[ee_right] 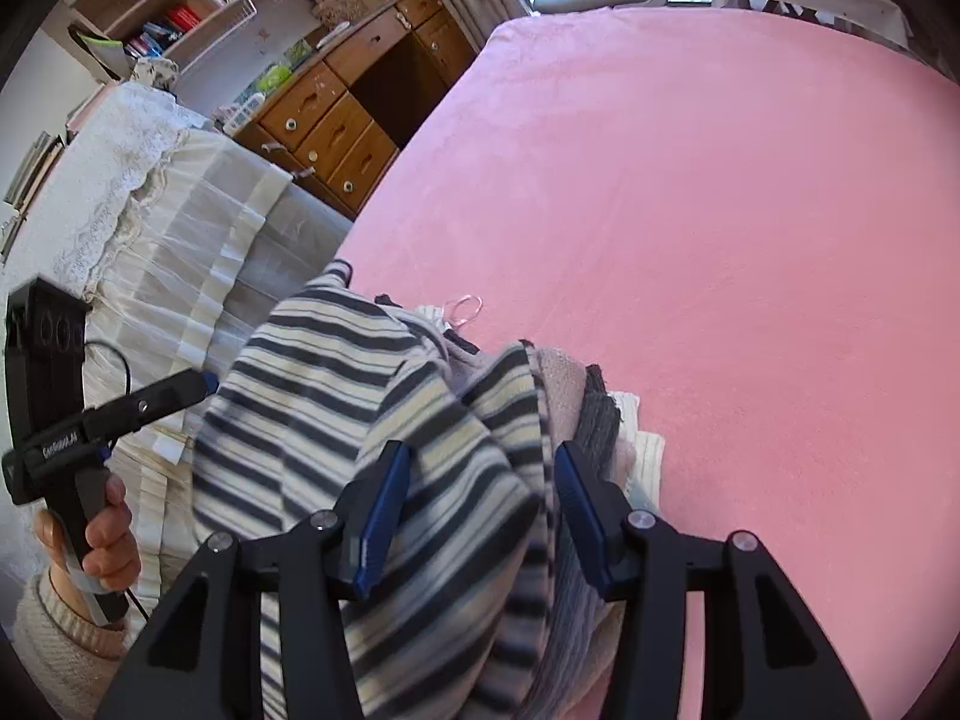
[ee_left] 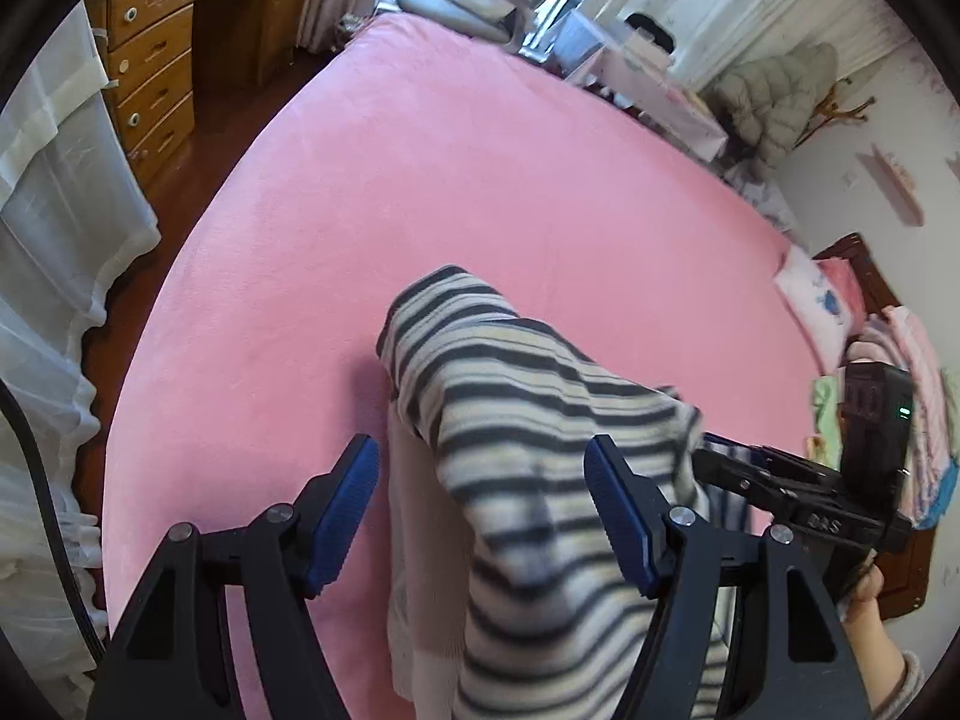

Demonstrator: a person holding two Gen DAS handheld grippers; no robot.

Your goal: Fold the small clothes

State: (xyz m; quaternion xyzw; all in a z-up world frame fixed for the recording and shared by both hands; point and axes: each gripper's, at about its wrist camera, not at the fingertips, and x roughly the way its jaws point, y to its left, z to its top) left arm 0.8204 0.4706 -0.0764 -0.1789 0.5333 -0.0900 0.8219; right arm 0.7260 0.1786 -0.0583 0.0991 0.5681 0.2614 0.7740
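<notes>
two views show your striped garment bunched on the pink bed. your left hand-held gripper and right hand-held gripper both stand apart astride it, pressing nothing. only the right view shows folded clothes beside it.

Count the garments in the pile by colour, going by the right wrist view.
Dark-and-cream striped garment: 1
Beige-pink knit: 1
Dark grey knit: 1
Cream ribbed knit: 1
Total: 4 visible; more may lie hidden underneath.
</notes>
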